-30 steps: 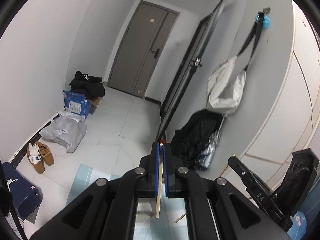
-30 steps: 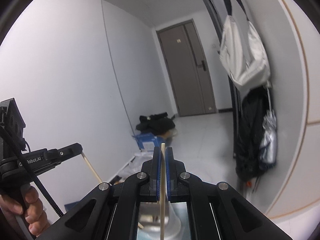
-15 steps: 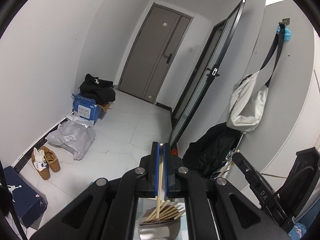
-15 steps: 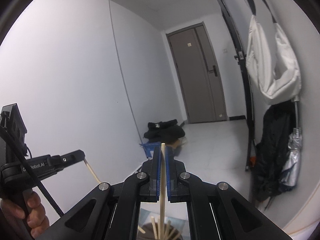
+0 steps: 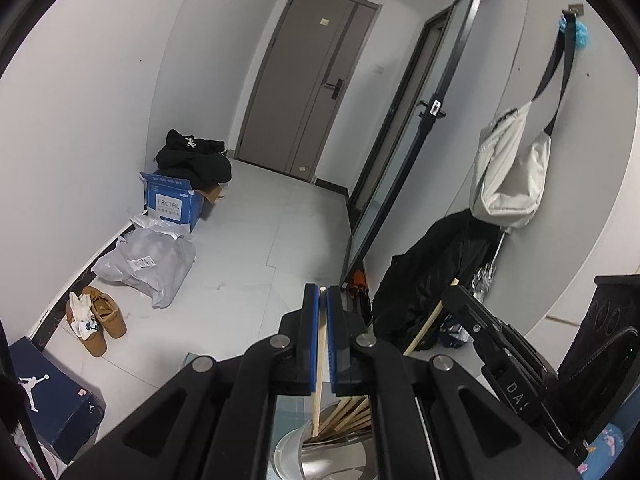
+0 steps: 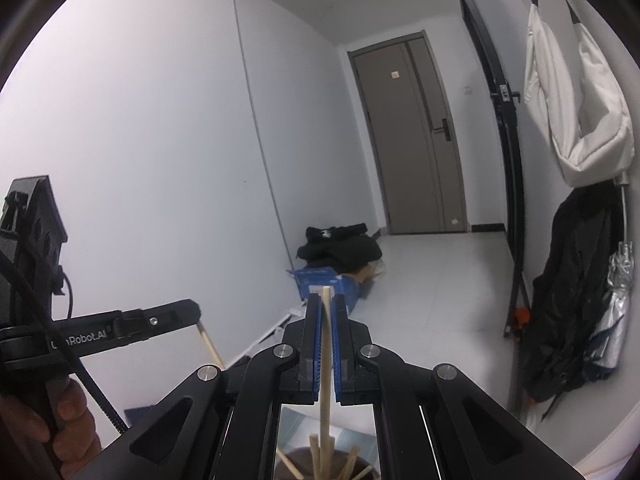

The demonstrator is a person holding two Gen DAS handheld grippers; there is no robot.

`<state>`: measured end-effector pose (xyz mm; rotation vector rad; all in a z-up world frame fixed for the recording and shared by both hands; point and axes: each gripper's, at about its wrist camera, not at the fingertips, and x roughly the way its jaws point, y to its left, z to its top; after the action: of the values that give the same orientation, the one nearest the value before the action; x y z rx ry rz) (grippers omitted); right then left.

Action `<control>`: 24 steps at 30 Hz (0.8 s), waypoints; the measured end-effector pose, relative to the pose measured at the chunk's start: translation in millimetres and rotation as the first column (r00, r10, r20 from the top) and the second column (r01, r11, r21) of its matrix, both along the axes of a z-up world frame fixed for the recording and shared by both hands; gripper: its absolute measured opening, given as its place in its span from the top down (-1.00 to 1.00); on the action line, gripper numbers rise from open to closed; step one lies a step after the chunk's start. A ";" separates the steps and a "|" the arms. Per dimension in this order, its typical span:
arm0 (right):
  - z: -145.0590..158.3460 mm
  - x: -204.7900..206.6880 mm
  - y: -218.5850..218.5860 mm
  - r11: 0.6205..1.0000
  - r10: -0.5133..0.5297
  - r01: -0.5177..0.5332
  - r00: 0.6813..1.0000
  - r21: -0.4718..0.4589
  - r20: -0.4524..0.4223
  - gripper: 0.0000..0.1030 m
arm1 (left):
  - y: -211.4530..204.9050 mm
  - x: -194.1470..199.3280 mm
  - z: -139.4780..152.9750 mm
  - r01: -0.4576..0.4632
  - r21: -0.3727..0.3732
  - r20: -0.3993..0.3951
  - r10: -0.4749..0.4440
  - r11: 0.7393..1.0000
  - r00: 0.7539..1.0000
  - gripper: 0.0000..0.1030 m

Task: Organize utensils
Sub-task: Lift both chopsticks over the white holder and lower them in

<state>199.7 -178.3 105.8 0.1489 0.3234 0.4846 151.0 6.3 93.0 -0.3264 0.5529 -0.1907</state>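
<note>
My left gripper [image 5: 322,292] is shut on a pale wooden chopstick [image 5: 320,376] that hangs down, its lower end inside a shiny metal cup [image 5: 320,456] with several more chopsticks [image 5: 348,416]. My right gripper [image 6: 325,300] is shut on another wooden chopstick [image 6: 326,364], held upright above the same cup [image 6: 296,460] of chopsticks. The right gripper also shows in the left wrist view [image 5: 454,286] with its chopstick slanting down toward the cup. The left gripper shows in the right wrist view [image 6: 196,308] at the left, with its chopstick below it.
A hallway lies ahead with a grey door [image 5: 312,92] and a glass door [image 5: 404,152]. Along the left wall sit a blue carton [image 5: 170,200], a plastic bag [image 5: 148,260], brown shoes [image 5: 98,320] and a shoe box [image 5: 48,400]. A white bag [image 5: 508,176] and black coat [image 5: 432,276] hang at right.
Both views tilt downward slightly since half a second ago; the cup with chopsticks shows larger under both grippers. Both chopsticks stay gripped, their lower ends closer to the cup.
</note>
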 end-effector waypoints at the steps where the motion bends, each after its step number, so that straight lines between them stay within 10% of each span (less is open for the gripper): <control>1: -1.2 -0.2 0.7 1.000 -0.001 0.001 1.000 -0.010 0.002 0.93 | -1.7 0.3 -1.0 0.008 0.006 -0.004 -0.008 1.000 1.000 0.99; 24: -53.3 -15.4 -1.4 0.993 0.069 -0.082 0.986 -0.083 -0.149 0.93 | -25.0 -8.8 -28.2 0.138 0.133 -0.091 -0.126 0.981 0.988 0.99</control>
<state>184.3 -179.7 52.6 0.0862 0.4941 0.5347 142.2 -18.7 64.8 -0.1623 0.6665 -0.2668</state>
